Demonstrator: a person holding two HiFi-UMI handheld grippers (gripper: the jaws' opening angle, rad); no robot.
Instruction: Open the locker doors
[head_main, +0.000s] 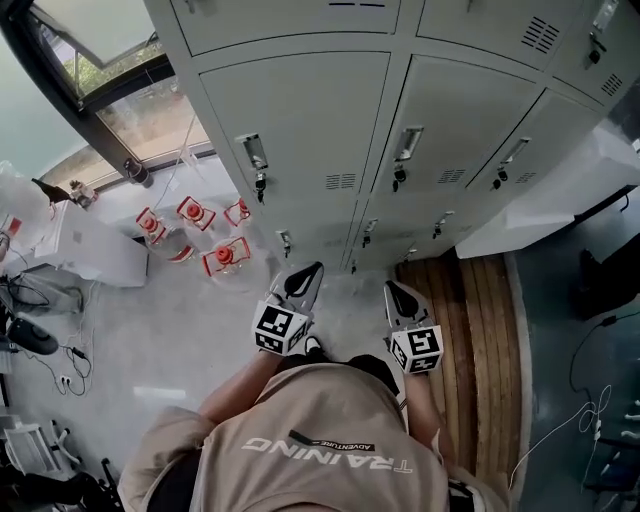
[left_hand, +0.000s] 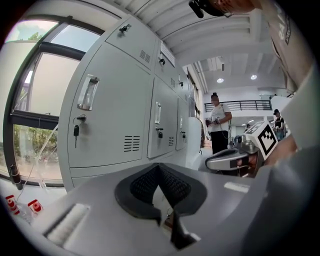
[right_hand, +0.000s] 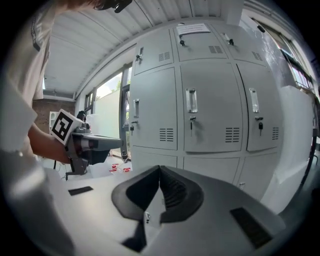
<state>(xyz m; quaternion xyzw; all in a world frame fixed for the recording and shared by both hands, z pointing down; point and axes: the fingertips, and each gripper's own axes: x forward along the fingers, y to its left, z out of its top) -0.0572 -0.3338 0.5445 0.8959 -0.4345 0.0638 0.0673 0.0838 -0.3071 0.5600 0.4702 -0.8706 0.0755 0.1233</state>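
A bank of grey lockers (head_main: 300, 120) stands in front of me with all its doors closed. Each door has a recessed handle (head_main: 252, 152) with a key hanging in the lock below it. My left gripper (head_main: 305, 280) and right gripper (head_main: 400, 297) are held side by side at waist height, short of the lockers and touching nothing. Both are shut and empty. In the left gripper view the jaws (left_hand: 159, 167) point toward a door with a handle (left_hand: 86, 92) and a key (left_hand: 76, 131). In the right gripper view the jaws (right_hand: 160, 170) face the middle door's handle (right_hand: 190, 100).
Several red-capped water bottles (head_main: 200, 230) stand on the floor left of the lockers, beside a white box (head_main: 95, 250) and cables. A wooden platform (head_main: 480, 330) lies to the right under a white ledge (head_main: 560, 200). A person (left_hand: 218, 122) stands far off.
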